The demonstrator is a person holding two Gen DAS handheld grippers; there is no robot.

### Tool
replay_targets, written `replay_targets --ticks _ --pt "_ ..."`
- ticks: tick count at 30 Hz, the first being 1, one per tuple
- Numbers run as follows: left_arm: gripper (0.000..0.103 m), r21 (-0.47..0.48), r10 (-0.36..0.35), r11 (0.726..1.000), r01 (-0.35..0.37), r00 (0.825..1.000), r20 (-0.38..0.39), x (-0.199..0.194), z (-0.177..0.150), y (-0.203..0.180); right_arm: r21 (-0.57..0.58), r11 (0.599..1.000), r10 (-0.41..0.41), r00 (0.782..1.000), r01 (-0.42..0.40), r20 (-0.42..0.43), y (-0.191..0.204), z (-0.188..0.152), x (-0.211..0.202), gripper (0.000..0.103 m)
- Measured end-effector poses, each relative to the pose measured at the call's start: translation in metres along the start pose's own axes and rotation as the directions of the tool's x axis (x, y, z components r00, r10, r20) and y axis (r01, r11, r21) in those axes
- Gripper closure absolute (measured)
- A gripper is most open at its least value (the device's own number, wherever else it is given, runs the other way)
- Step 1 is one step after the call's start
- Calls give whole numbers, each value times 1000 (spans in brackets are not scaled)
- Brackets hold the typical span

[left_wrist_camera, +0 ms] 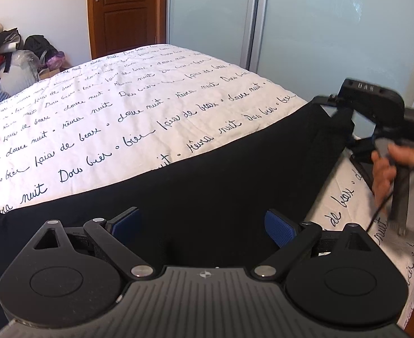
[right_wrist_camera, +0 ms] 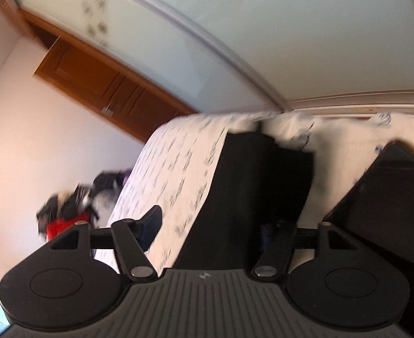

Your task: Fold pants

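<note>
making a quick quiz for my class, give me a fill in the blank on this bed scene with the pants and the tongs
1. The pants on the bed are ____ in colour.
2. The bedspread is white with dark handwritten ____ printed on it.
3. The left tongs have blue pads and stand ____ over the pants.
4. The door behind the bed is made of brown ____.

Missing words: black; words; open; wood
</note>
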State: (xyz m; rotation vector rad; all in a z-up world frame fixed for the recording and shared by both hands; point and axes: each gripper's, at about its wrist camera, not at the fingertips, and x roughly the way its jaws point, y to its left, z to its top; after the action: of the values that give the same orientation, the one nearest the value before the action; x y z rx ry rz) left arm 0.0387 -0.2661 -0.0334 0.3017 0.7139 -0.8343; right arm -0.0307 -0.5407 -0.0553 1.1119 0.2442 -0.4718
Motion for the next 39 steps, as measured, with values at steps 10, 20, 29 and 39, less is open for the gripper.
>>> replay_targets --ticks 10,20,29,39 --pt "8 -4 2 1000 -2 1000 3 1 0 0 -51 994 -98 995 97 -9 -7 0 -29 44" --pt "8 14 11 1000 -11 1000 8 -2 -1 -3 -91 991 -104 989 95 -101 4 -47 -57 43" --pt "8 2 6 1000 -6 1000 12 -2 1 -3 -90 993 -94 983 81 -157 4 -62 -69 42" --pt "8 0 4 1000 -4 1000 2 1 0 -6 -168 975 -139 990 143 34 -4 -18 -48 41"
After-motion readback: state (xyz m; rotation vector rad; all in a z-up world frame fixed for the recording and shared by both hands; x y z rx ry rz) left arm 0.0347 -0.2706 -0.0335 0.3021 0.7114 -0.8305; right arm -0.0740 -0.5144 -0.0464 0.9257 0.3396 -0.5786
